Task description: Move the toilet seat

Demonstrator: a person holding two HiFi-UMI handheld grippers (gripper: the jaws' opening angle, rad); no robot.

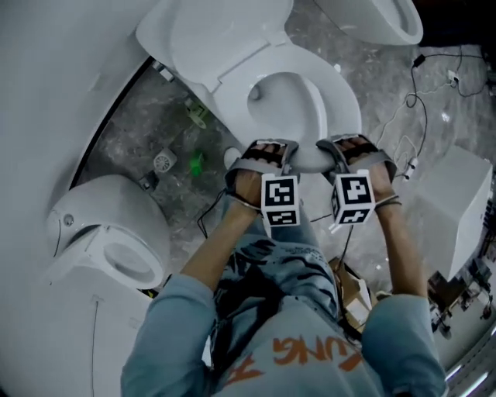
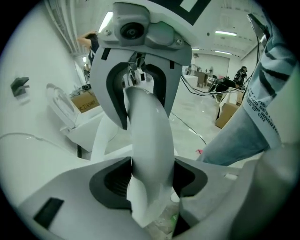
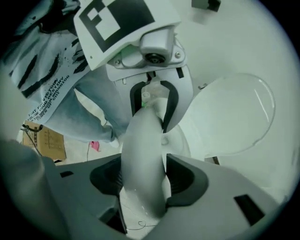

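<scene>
The white toilet seat (image 1: 343,116) rings the bowl of the middle toilet, with the lid (image 1: 221,35) standing open behind it. Both grippers meet at the seat's front edge, side by side. My left gripper (image 1: 291,157) is shut on the seat rim, which runs as a curved white band (image 2: 147,140) between its dark pads (image 2: 112,180). My right gripper (image 1: 329,157) is shut on the same rim (image 3: 143,154), close beside the left one, its pads (image 3: 105,180) pressing both sides. In each gripper view the other gripper clamps the band further along it.
A second toilet (image 1: 108,240) stands at lower left and a third (image 1: 380,19) at top right. A white box (image 1: 457,201) and loose cables (image 1: 418,101) lie to the right. A floor drain (image 1: 163,161) and a cardboard box (image 1: 353,291) sit on the marble floor.
</scene>
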